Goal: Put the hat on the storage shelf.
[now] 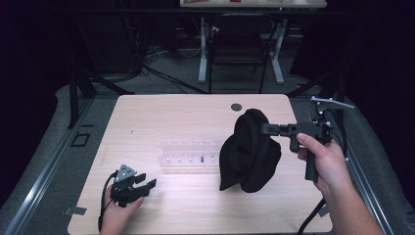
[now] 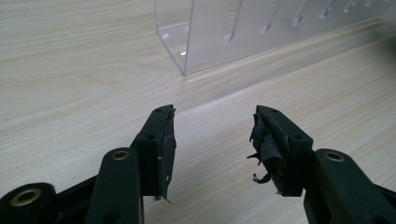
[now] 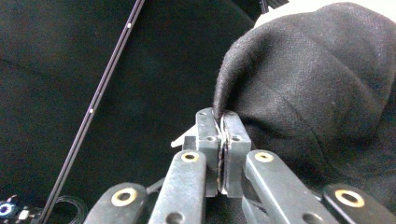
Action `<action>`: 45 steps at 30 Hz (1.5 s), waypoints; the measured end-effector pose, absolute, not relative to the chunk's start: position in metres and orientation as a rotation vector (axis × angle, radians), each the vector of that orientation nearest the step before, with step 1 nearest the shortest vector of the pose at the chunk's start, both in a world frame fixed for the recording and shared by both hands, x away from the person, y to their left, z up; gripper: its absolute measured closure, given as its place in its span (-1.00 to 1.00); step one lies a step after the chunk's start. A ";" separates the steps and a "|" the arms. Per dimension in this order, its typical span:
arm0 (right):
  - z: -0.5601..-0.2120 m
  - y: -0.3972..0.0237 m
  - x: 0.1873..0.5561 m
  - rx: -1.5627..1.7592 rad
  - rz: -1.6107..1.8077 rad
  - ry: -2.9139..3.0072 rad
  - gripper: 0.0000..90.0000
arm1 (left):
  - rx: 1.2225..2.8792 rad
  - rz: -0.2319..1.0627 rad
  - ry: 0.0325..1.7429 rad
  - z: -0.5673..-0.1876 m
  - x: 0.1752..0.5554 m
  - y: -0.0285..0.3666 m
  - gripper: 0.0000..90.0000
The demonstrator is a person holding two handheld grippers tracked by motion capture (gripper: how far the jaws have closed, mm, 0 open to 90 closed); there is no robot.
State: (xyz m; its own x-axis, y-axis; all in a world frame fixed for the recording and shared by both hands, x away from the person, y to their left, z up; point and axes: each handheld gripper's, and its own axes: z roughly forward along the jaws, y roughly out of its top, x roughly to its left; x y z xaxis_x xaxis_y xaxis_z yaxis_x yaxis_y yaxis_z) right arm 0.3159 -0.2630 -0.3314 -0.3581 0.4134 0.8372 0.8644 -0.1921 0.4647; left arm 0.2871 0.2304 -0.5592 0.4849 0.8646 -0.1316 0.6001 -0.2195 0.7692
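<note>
Lifting a black knitted fabric hat [image 1: 249, 152] off the wooden counter [image 1: 195, 117].
Right gripper [image 3: 223, 122] fingers clamp its edge, letting it hang; left gripper [image 1: 138, 185] fingers rest apart near the front-left corner.

A black cloth [image 1: 249, 154], thick and felt-like in weave, hangs bunched in a rounded lump above the right half of the wooden counter [image 1: 147, 117]. Its upper edge is pinched between the closed jaws of the right tongs [image 1: 266, 129], and from there the fabric droops in soft folds, its lower end at or just above the counter top, right beside the clear plastic rack [image 1: 188, 156] lying at the counter's middle.
</note>
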 end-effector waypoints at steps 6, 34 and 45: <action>-0.325 -0.257 0.322 -1.473 -1.582 -1.698 0.96 | 1.926 0.412 1.214 -0.560 0.288 0.231 0.07; -0.309 -0.217 0.358 -1.488 -1.613 -1.715 0.96 | 1.920 0.414 1.211 -0.558 0.288 0.233 0.07; -0.313 -0.198 0.376 -1.504 -1.610 -1.735 0.96 | 1.917 0.409 1.210 -0.559 0.290 0.232 0.07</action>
State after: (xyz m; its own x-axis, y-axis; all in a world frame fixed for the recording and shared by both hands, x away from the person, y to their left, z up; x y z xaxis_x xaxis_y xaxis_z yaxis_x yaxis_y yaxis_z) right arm 0.3755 -0.1977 -0.3129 -0.3848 0.4549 0.8031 0.8348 -0.1996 0.5130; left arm 0.2895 0.2316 -0.5595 0.4869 0.8615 -0.1438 0.5974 -0.2084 0.7744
